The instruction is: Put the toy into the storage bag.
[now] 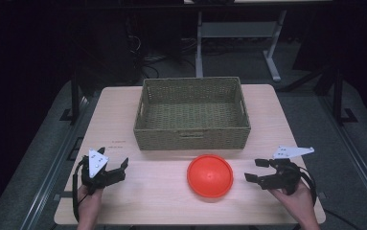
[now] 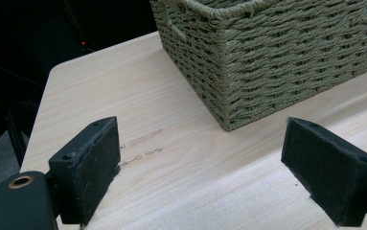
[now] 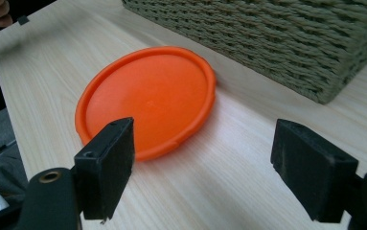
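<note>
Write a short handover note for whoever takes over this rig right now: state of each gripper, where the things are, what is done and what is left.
Left gripper: open, holding nothing, low over the table at its left.
Right gripper: open, holding nothing, pointing at the orange disc.
The orange disc lies flat on the table, in front of the woven basket, which shows nothing inside.
Done: nothing gripped so far.
Left: probably grip the disc and put it in the basket.
</note>
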Tool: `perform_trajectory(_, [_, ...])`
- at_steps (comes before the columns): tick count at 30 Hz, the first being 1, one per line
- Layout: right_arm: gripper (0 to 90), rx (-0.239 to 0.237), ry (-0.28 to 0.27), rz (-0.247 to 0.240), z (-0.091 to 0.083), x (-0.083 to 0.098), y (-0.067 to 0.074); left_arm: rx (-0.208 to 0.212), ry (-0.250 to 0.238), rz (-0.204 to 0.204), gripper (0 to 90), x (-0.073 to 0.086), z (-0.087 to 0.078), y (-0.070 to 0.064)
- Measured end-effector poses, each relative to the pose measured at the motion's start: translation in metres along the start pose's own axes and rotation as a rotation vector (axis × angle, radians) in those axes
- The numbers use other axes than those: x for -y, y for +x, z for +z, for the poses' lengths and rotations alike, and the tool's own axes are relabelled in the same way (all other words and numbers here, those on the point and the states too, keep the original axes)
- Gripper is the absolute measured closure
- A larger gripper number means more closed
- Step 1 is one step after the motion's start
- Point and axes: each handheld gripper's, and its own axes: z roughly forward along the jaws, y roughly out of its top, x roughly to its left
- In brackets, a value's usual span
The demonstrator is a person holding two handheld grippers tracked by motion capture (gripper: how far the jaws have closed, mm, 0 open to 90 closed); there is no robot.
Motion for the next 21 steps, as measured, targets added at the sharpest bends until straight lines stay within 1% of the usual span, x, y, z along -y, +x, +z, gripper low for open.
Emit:
perform_trajectory(1, [22.5, -0.003, 0.006, -0.011, 0.002, -0.002, 0.0, 0.0, 0.002, 0.005, 12.7, 0.0, 0.0, 0.0])
perform_trajectory(3, [22.9, -0.005, 0.009, -0.016, 0.005, -0.005, 0.002, 0.001, 0.002, 0.007, 12.7, 0.0, 0.0, 0.0])
perform_trajectory(4, [22.9, -0.011, 0.02, -0.012, 0.008, -0.007, 0.003, 0.001, 0.003, 0.008, 12.7, 0.0, 0.0, 0.0])
perform_trajectory(6, [22.9, -0.009, 0.045, -0.022, 0.013, -0.011, 0.006, 0.0, 0.001, 0.007, 12.8, 0.0, -0.001, -0.001])
perform_trajectory(9, [22.9, -0.014, 0.058, -0.023, 0.017, -0.015, 0.007, -0.003, -0.004, 0.011, 12.7, 0.0, -0.001, -0.001])
perform_trajectory(10, [22.9, -0.014, 0.074, -0.025, 0.019, -0.017, 0.009, -0.003, -0.004, 0.011, 12.8, 0.0, -0.001, -0.001])
perform_trajectory(11, [23.5, -0.016, 0.077, -0.034, 0.022, -0.019, 0.01, -0.003, -0.003, 0.012, 12.7, 0.0, -0.001, 0.0])
perform_trajectory(13, [23.9, -0.031, 0.085, -0.035, 0.024, -0.021, 0.01, -0.005, 0.0, 0.013, 12.7, 0.0, -0.001, -0.001])
perform_trajectory(16, [23.9, -0.031, 0.112, -0.038, 0.028, -0.024, 0.011, -0.009, -0.003, 0.017, 12.7, 0.0, -0.001, -0.001])
perform_trajectory(17, [24.1, -0.031, 0.13, -0.044, 0.032, -0.026, 0.012, -0.01, -0.003, 0.018, 12.7, 0.0, -0.001, 0.0])
perform_trajectory(19, [24.7, -0.028, 0.138, -0.043, 0.033, -0.027, 0.013, -0.009, -0.003, 0.021, 12.7, -0.001, -0.001, 0.0])
perform_trajectory(21, [25.7, -0.017, 0.162, -0.047, 0.039, -0.031, 0.015, -0.005, -0.007, 0.025, 12.7, -0.001, -0.001, -0.001])
